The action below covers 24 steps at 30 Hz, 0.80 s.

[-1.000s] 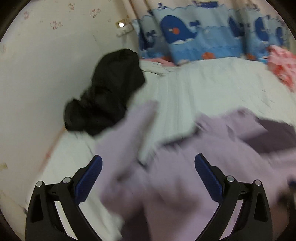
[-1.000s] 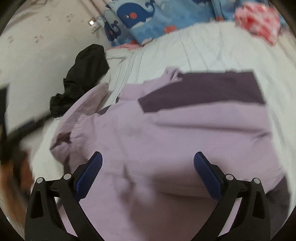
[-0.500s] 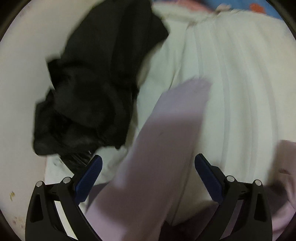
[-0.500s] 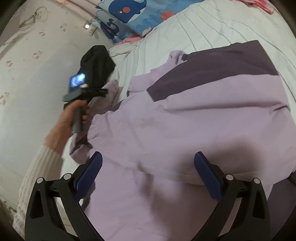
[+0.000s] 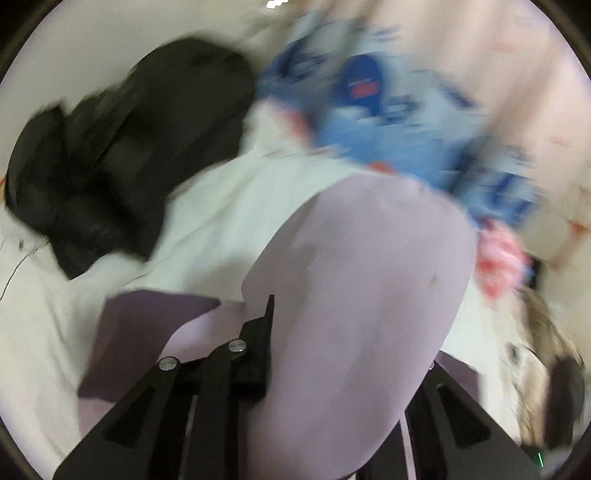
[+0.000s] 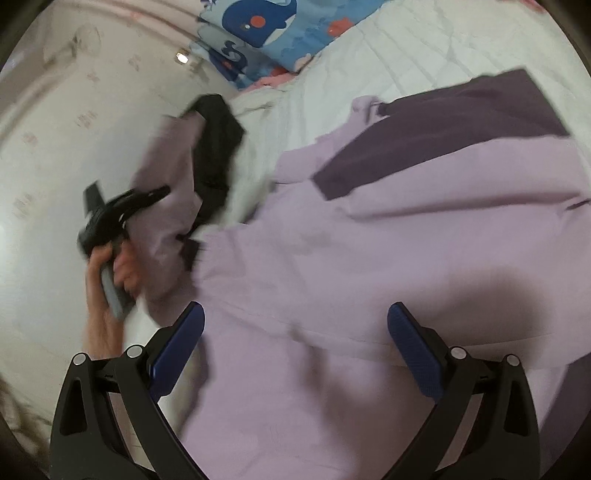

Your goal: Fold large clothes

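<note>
A large lilac garment [image 6: 369, 240] with a dark purple panel [image 6: 436, 136] lies spread on the white bed. My left gripper [image 5: 295, 332] is shut on its lilac sleeve [image 5: 362, 295], which drapes over the fingers and hides the right one. From the right wrist view the left gripper [image 6: 147, 197] holds that sleeve [image 6: 166, 166] lifted at the bed's left side. My right gripper [image 6: 295, 332] is open and empty, hovering over the garment's lower body.
A black garment [image 5: 122, 155] lies bunched on the bed at the left, also visible in the right wrist view [image 6: 218, 147]. Blue whale-print pillows [image 6: 266, 33] and a pink cloth [image 5: 498, 258] sit at the head. A pale wall [image 6: 55, 147] borders the left.
My left gripper went from open above the sleeve to shut on it and lifted it up and over. The right gripper stayed open, hovering over the garment.
</note>
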Each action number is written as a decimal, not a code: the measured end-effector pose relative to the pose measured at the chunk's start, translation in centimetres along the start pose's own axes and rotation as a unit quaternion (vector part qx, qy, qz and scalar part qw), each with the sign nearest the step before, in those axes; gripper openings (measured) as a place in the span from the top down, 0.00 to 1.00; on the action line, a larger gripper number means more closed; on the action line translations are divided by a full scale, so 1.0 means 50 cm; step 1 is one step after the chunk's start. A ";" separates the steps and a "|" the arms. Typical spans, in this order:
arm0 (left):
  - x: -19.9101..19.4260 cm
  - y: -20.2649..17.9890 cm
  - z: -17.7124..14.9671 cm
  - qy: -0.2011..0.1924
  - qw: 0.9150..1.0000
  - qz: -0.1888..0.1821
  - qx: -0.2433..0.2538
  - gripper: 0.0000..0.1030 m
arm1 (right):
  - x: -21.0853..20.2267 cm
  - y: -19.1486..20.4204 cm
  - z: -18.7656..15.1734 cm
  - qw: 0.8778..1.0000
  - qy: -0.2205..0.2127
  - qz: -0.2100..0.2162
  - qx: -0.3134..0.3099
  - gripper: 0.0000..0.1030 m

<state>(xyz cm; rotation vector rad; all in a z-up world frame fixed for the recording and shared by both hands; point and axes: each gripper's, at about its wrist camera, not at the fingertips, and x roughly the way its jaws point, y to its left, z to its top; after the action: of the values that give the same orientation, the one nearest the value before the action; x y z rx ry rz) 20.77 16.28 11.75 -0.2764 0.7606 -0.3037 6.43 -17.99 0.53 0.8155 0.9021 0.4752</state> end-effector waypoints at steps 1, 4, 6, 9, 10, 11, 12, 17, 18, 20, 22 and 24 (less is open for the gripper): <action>-0.022 -0.035 -0.024 -0.004 1.000 -0.010 0.018 0.81 | -0.003 -0.009 0.004 0.999 0.002 0.047 0.022 0.07; -0.045 -0.145 -0.131 0.008 0.996 -0.062 0.065 0.81 | 0.000 -0.038 0.013 0.979 0.020 0.180 0.092 0.07; -0.028 -0.210 -0.215 0.025 0.992 -0.075 0.103 0.81 | 0.003 -0.062 0.019 0.965 0.029 0.225 0.129 0.07; 0.014 -0.264 -0.328 0.065 0.986 -0.093 0.120 0.81 | 0.008 -0.101 0.024 0.943 0.030 0.277 0.181 0.07; 0.011 -0.289 -0.361 0.070 0.985 -0.084 0.133 0.81 | 0.010 -0.113 0.024 0.935 0.028 0.292 0.198 0.07; 0.019 -0.298 -0.383 0.073 0.984 -0.069 0.148 0.81 | 0.012 -0.125 0.023 0.927 0.025 0.307 0.215 0.07; 0.027 -0.305 -0.407 0.077 0.983 -0.056 0.155 0.81 | 0.013 -0.135 0.023 0.921 0.023 0.316 0.227 0.07; -0.001 -0.304 -0.464 0.071 0.984 -0.067 0.151 0.81 | 0.024 -0.155 0.028 0.917 0.025 0.316 0.242 0.07; -0.005 -0.292 -0.463 0.072 0.984 -0.075 0.146 0.81 | 0.024 -0.154 0.031 0.924 0.022 0.303 0.232 0.07; 0.010 -0.286 -0.464 0.073 0.984 -0.076 0.146 0.79 | 0.022 -0.152 0.039 0.939 0.013 0.277 0.205 0.20; 0.006 -0.278 -0.465 0.072 0.985 -0.069 0.144 0.79 | 0.029 -0.137 0.044 0.960 0.021 0.225 0.162 0.54; 0.008 -0.278 -0.455 0.076 0.985 -0.057 0.144 0.77 | 0.043 -0.121 0.044 0.969 0.027 0.204 0.134 0.75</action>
<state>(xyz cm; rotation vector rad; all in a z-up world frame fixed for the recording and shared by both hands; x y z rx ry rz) 2.59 0.27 0.65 -0.0220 0.8421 -0.5417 9.65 -21.19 -4.49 1.2521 0.8593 0.7460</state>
